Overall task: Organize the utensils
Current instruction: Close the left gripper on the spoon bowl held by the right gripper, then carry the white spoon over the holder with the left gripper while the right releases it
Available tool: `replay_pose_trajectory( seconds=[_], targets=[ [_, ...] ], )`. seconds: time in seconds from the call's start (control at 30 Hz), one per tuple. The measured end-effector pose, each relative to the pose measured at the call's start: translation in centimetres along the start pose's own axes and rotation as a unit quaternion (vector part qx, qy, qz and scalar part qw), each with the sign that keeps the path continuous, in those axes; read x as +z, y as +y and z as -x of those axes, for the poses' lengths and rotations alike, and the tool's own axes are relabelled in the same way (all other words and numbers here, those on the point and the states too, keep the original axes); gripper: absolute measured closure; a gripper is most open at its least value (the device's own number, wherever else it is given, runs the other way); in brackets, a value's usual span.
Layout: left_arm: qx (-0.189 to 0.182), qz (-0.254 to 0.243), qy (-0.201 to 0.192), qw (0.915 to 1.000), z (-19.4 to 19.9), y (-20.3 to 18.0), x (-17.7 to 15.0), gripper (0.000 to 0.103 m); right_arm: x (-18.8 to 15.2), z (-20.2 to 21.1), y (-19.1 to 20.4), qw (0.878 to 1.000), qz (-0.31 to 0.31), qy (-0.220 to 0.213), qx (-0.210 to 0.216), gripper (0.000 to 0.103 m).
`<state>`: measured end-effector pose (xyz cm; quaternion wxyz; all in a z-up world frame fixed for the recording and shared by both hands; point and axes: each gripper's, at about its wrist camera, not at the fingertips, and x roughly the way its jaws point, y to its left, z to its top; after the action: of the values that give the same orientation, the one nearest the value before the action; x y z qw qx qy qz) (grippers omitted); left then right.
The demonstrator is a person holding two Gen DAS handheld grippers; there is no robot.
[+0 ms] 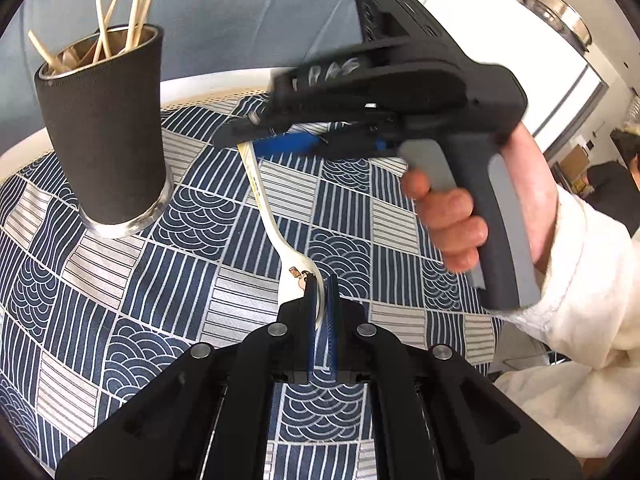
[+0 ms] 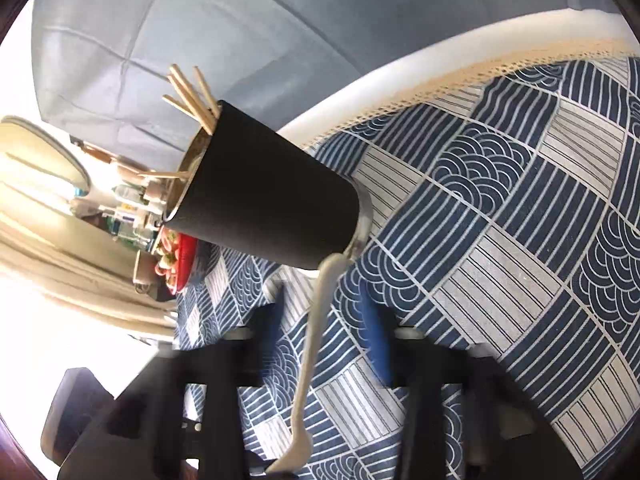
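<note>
Left wrist view. The left tongs (image 1: 324, 300) stood closed on the bowl of a white spoon (image 1: 276, 224); their blue pads hid the bowl's near edge. The spoon was lifted clear of the patterned cloth (image 1: 120, 300) on the counter, handle slanting up and away. The far end of the handle ran in under the right tongs (image 1: 256, 136), whose dark fingers and blue pads were blurred; they looked closed on the handle tip, but the contact itself was hard to make out. A hand (image 1: 452, 220) in a white sleeve (image 1: 580, 320) gripped the right tool's grey trigger. A black cup (image 1: 108, 136) with a metal base stood on the cloth to the left, well apart from the spoon, with pale sticks (image 1: 100, 28) in it.

Right wrist view. Heavily blurred low down. The spoon (image 2: 316, 328) ran lengthwise between the two fingers of the right tongs (image 2: 320, 344), its bowl end cut off at the bottom edge. In this view the blue pads appeared spaced to either side of the handle, so the grip could not be confirmed here. The cup (image 2: 272, 200) lay beyond the spoon's far end, sticks (image 2: 192, 96) pointing up-left. Clutter at the left edge was too washed out to identify.
</note>
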<state>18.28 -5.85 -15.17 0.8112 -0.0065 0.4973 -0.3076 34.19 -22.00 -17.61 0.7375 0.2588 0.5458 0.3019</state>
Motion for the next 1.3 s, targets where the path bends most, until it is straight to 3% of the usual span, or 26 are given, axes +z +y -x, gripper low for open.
replay_pose_trajectory(
  seconds=[0.1, 0.4, 0.93, 1.13, 1.3],
  targets=[
    [0.017, -0.009, 0.005, 0.9998, 0.4, -0.3, 0.1, 0.097, -0.1, 0.7, 1.9, 0.999, 0.040, -0.007, -0.016, 0.093],
    [0.064, -0.033, 0.002, 0.9974, 2.5, -0.4, 0.9, 0.096, 0.9, 4.5, 4.8, 0.998, 0.058, -0.035, 0.019, 0.094],
    [0.131, -0.056, -0.040, 0.9890, 7.3, 1.0, 7.4, 0.095, 6.1, 9.8, 13.3, 0.982, 0.150, -0.099, 0.061, 0.096],
    [0.127, -0.046, -0.056, 0.9893, 7.9, 3.0, 9.9, 0.095, 8.2, 10.2, 15.4, 0.975, 0.177, -0.114, 0.064, 0.097],
    [0.137, -0.037, -0.042, 0.9890, 7.1, 5.2, 11.7, 0.094, 9.7, 9.0, 16.2, 0.972, 0.200, -0.110, 0.048, 0.098]
  ],
)
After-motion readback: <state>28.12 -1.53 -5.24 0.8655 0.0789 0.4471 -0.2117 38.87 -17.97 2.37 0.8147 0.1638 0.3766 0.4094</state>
